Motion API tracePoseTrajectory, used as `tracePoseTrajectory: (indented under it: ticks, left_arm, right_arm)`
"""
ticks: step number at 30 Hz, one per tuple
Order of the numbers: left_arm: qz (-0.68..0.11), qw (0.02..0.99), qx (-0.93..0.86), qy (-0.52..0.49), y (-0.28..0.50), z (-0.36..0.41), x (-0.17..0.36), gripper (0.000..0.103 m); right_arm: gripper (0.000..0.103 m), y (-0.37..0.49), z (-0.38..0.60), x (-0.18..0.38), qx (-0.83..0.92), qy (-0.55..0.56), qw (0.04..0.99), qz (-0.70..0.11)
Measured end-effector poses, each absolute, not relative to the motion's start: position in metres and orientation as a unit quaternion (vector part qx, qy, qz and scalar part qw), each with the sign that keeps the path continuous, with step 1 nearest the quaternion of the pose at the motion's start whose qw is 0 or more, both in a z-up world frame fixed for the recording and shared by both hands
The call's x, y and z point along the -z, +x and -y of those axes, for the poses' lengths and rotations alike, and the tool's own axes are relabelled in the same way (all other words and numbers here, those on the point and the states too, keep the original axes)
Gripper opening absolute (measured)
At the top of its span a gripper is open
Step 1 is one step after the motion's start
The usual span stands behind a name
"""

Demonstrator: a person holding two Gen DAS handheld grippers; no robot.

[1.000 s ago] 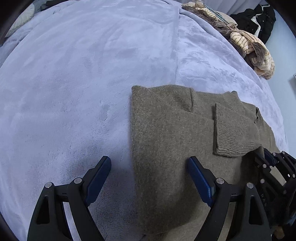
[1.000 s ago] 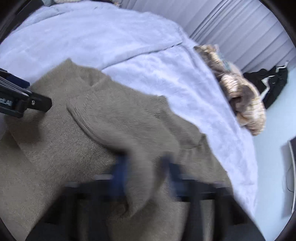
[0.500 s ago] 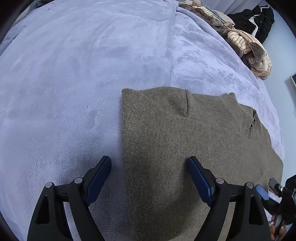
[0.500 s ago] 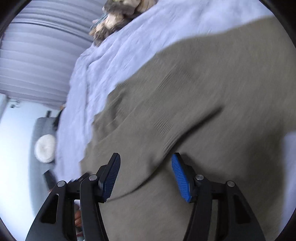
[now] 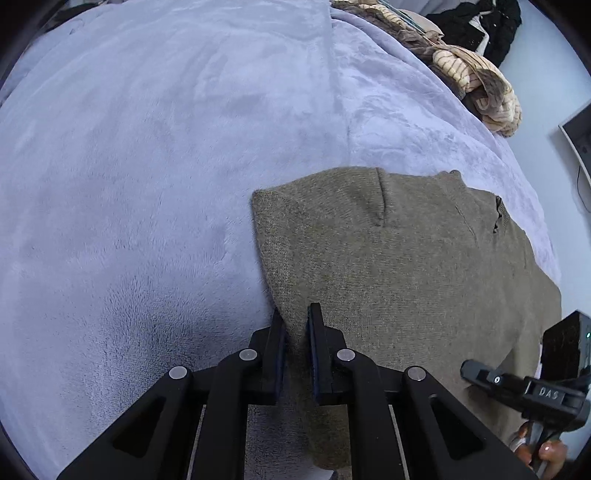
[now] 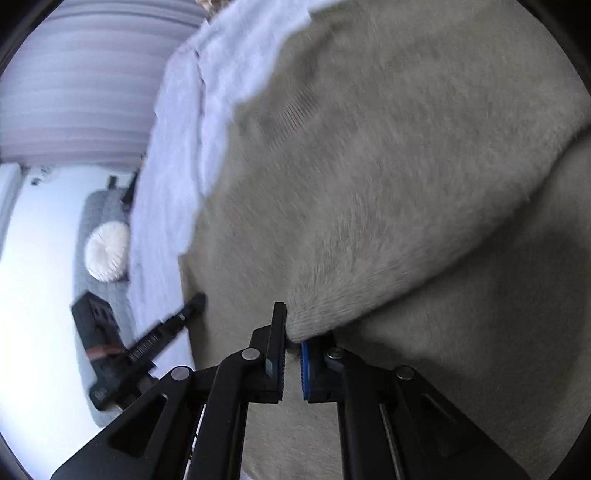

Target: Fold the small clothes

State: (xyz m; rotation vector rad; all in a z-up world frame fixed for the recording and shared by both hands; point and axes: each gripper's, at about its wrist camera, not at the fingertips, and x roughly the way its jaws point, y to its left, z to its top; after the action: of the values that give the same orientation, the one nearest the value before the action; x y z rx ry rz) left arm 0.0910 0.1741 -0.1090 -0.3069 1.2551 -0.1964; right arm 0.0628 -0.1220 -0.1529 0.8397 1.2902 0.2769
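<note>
An olive knit sweater lies flat on the bed, filling the right half of the left wrist view. My left gripper points steeply down at its left edge, its jaws closing tight with the pads pressing a pinch of that edge. The right wrist view is blurred. There my right gripper is closing on a raised fold of the sweater, and the knit is squeezed between the pads. The right gripper's black frame shows at the lower right, with a person's fingertip under it.
A lavender fleece blanket covers the bed. A heap of striped beige clothes and a black garment lie at the far right edge. Beyond the bed are a pleated curtain and a round white cushion.
My left jaws went from wide open to shut on the sweater's left edge. The ribbed sleeve end no longer lies on top. My right gripper rolled, dropped, opened, then shut on a fold.
</note>
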Motion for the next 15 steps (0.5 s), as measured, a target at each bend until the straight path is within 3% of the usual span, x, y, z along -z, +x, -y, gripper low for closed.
tracePoseTrajectory:
  ticks: [1, 3, 5, 6, 12, 13, 14, 15]
  left_arm:
    - [-0.583, 0.793, 0.086, -0.154, 0.090, -0.176, 0.107, 0.013]
    - [-0.574, 0.802, 0.080, -0.146, 0.086, -0.174, 0.096, 0.013]
    - [-0.567, 0.811, 0.079, -0.125, 0.080, -0.169, 0.084, 0.013]
    - [-0.563, 0.814, 0.080, -0.118, 0.077, -0.168, 0.077, 0.013]
    - [-0.544, 0.827, 0.097, -0.106, 0.070, -0.146, 0.055, 0.013]
    - [-0.549, 0.825, 0.093, -0.096, 0.071, -0.139, 0.060, 0.013]
    - [-0.557, 0.821, 0.087, -0.085, 0.071, -0.134, 0.065, 0.013]
    - [-0.567, 0.817, 0.080, -0.072, 0.069, -0.129, 0.073, 0.013]
  right_arm:
    - [0.008, 0.059, 0.123, 0.155, -0.127, 0.389, 0.707, -0.576]
    - [0.022, 0.057, 0.132, 0.148, -0.127, 0.390, 0.710, -0.572]
    - [0.063, 0.053, 0.153, 0.130, -0.126, 0.379, 0.731, -0.554]
    - [0.065, 0.051, 0.168, 0.119, -0.111, 0.367, 0.748, -0.541]
    - [0.065, 0.059, 0.254, 0.111, 0.002, 0.396, 0.764, -0.509]
    - [0.053, 0.065, 0.262, 0.114, 0.009, 0.408, 0.758, -0.509]
    - [0.023, 0.069, 0.268, 0.113, 0.010, 0.403, 0.757, -0.514]
    - [0.012, 0.074, 0.264, 0.109, 0.007, 0.383, 0.765, -0.518]
